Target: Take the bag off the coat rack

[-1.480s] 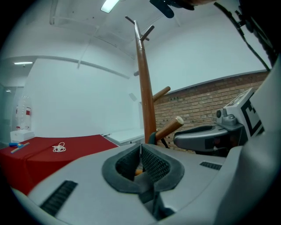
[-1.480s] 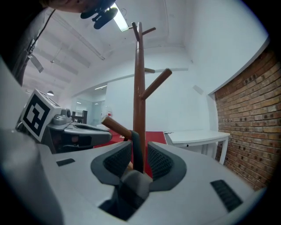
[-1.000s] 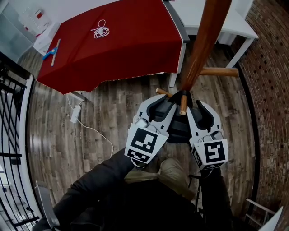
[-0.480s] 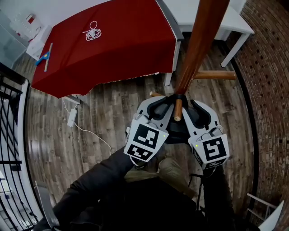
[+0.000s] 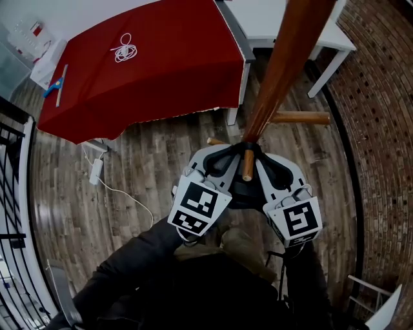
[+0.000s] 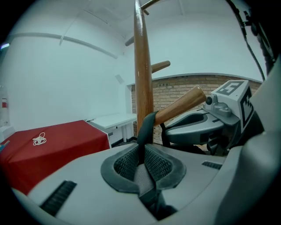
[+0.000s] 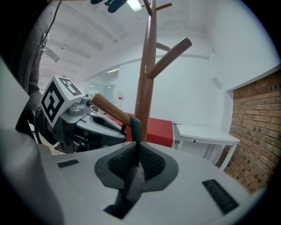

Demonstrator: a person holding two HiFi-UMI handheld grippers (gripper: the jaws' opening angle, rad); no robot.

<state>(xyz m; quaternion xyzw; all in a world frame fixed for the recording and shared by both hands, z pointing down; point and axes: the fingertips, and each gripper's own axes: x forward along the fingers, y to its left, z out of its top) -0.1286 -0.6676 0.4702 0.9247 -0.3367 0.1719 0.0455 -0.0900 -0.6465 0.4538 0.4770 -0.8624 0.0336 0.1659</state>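
Observation:
A wooden coat rack pole (image 5: 274, 77) rises in front of me. A black bag (image 5: 240, 193) hangs low by its dark strap (image 5: 248, 147), looped over a slanted peg (image 5: 247, 166). My left gripper (image 5: 222, 158) and right gripper (image 5: 271, 161) flank that peg. Both have just been closing, with the strap between their jaws. In the left gripper view the pads (image 6: 158, 165) pinch the grey strap (image 6: 147, 127) below the peg (image 6: 180, 105). The right gripper view shows the same: the pads (image 7: 149, 165) press the strap (image 7: 136, 127). Most of the bag is hidden under the grippers.
A table with a red cloth (image 5: 148, 58) carries a coiled white cord (image 5: 122, 48). A white table (image 5: 271, 19) stands behind the pole, a brick wall (image 5: 381, 97) on the right, a black railing (image 5: 13, 193) on the left. Another peg (image 5: 300, 118) sticks out sideways.
Both grippers' jaws have drawn together onto the strap beside the peg. The grippers hardly shifted in place; the view has drifted a little.

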